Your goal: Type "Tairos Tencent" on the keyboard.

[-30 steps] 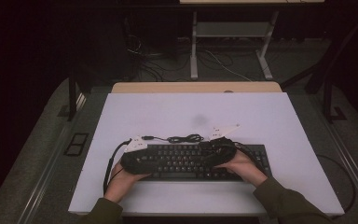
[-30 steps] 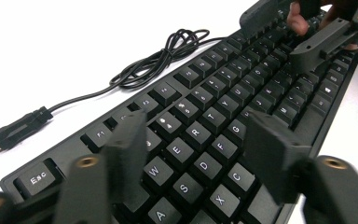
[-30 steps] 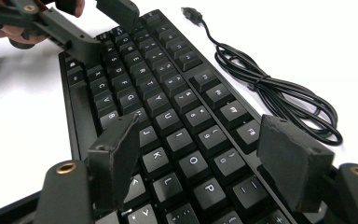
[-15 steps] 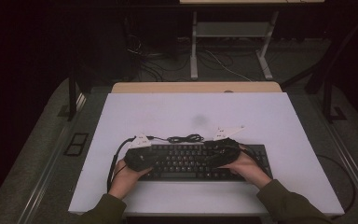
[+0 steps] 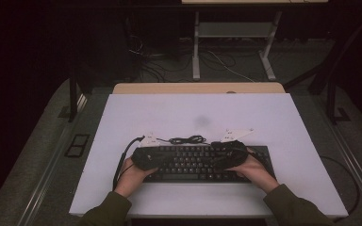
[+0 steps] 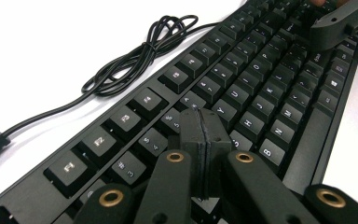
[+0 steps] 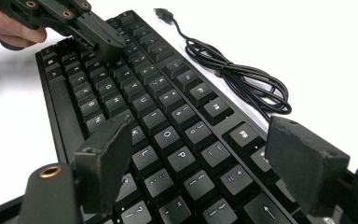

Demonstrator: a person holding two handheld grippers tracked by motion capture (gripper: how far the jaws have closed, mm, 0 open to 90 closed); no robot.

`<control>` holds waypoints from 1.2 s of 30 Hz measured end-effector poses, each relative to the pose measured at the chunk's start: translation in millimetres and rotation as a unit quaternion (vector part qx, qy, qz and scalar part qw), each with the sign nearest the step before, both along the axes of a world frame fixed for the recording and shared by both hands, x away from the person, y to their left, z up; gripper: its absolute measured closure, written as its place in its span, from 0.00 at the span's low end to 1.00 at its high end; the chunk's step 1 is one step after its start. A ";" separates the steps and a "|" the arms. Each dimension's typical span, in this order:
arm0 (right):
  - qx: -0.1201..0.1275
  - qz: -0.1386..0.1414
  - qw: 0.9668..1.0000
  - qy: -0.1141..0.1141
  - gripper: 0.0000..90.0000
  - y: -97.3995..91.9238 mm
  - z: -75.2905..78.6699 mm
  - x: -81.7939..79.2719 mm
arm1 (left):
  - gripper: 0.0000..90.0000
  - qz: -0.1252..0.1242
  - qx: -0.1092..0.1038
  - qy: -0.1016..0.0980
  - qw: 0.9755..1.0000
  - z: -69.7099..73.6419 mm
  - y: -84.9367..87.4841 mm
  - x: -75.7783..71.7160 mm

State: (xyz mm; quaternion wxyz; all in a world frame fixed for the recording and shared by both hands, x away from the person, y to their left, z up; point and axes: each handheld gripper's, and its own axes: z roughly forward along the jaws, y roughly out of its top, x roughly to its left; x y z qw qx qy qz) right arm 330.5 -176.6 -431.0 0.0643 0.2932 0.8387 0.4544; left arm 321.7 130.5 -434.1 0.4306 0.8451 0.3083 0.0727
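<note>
The desk is the biggest thing in front of me, and the keyboard lies flat on its near part, long side toward me, so both my hands can reach across its keys from either end. I judge the work in hand to be pressing keys, one tool per half of the board.

Behind the keyboard its cable lies bundled in loose loops on the desk, its plug unconnected, out of the way of the keys.

My left tool hangs low over the left half of the keyboard, its jaws pressed together with nothing between them. I hold it like that so the joined tips make one blunt point, narrow enough for a single key; they sit just above the row of letters around T and Y, whether touching a key I cannot tell.

My right tool hovers over the right half, near the O, P and L keys. Its jaws have just been opening and stand well apart, no key or anything else gripped between them, the keys lying below the gap.
</note>
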 end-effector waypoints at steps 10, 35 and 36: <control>-0.002 -0.004 1.000 -0.002 0.25 -1.2 0.0 -0.7 | 0.99 -0.002 0.008 0.006 1.000 -1.4 -0.8 0.8; -0.002 -0.003 1.000 -0.005 0.25 -1.6 0.8 -0.9 | 0.99 -0.001 0.016 0.021 1.000 -2.6 -2.1 2.3; -0.002 -0.003 1.000 -0.005 0.25 -1.7 0.8 -0.9 | 0.99 -0.001 0.016 0.022 1.000 -2.6 -2.1 2.4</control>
